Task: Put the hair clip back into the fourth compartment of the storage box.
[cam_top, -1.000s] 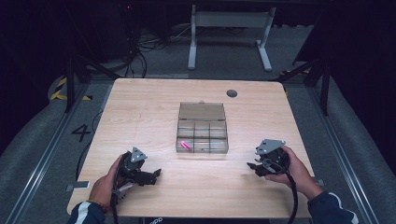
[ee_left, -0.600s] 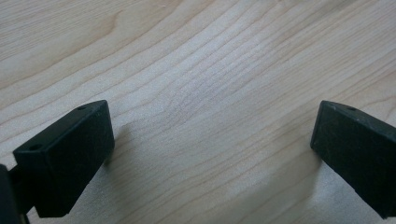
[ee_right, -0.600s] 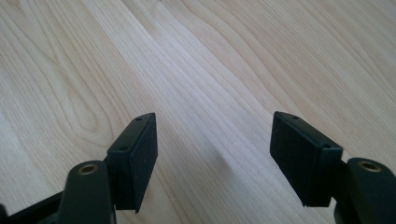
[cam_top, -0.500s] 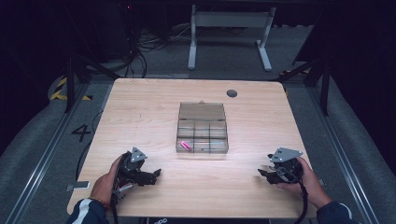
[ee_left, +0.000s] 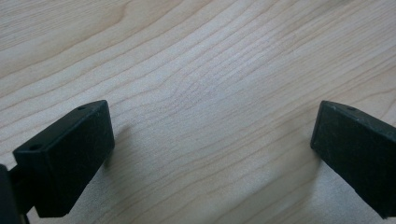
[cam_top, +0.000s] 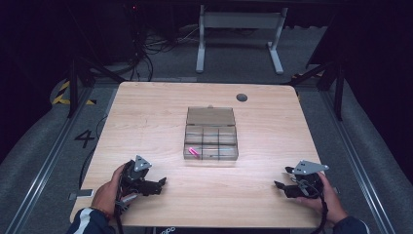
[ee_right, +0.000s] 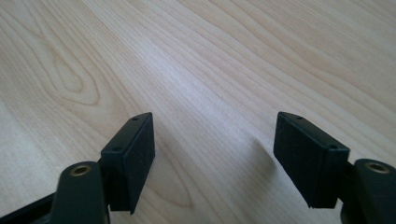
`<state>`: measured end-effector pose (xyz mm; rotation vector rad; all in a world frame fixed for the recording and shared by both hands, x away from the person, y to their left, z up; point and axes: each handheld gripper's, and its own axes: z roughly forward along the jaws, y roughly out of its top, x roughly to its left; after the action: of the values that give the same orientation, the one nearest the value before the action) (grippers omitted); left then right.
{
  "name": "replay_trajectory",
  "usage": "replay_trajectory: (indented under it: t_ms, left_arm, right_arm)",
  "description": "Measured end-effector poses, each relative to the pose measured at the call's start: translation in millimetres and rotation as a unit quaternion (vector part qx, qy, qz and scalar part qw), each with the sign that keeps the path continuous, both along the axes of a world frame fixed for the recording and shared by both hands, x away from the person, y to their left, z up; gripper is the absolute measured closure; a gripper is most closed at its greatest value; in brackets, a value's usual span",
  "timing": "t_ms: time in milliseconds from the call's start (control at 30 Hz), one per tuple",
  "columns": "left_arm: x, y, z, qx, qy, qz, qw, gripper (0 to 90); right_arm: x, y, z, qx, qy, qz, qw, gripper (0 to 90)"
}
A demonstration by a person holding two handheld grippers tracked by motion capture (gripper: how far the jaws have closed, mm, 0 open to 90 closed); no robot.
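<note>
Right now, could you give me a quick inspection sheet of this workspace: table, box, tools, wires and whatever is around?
Surface: light wooden table, round dark grommet near the far edge.
Job's things: clear compartment box, lid open; small pink item in the near left compartment.
Clutter: nothing seen.
Grippers: left gripper open, empty, low over the table; right gripper open, empty, jaws just widened.
Cables: one trails from each gripper; a tangle lies on the floor beyond.
Surroundings: dark room, white table frame, floor marking 4.
</note>
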<state>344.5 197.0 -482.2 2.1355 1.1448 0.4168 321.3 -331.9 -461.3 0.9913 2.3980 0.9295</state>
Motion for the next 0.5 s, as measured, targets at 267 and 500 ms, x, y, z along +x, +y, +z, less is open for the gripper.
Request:
replay_trajectory:
  t_ms: [267,500]
  left_arm:
    - [0.0,0.1,0.1,0.000,0.000,0.000,1.0000,0.1]
    - [0.0,0.1,0.1,0.001,0.000,-0.001,1.0000,0.1]
  right_arm:
    - [-3.4,-11.6,-7.9,0.042,-0.002,-0.019,0.9990,22.8]
    - [-2.2,-11.9,-7.9,0.041,0.001,-0.018,0.9990,21.2]
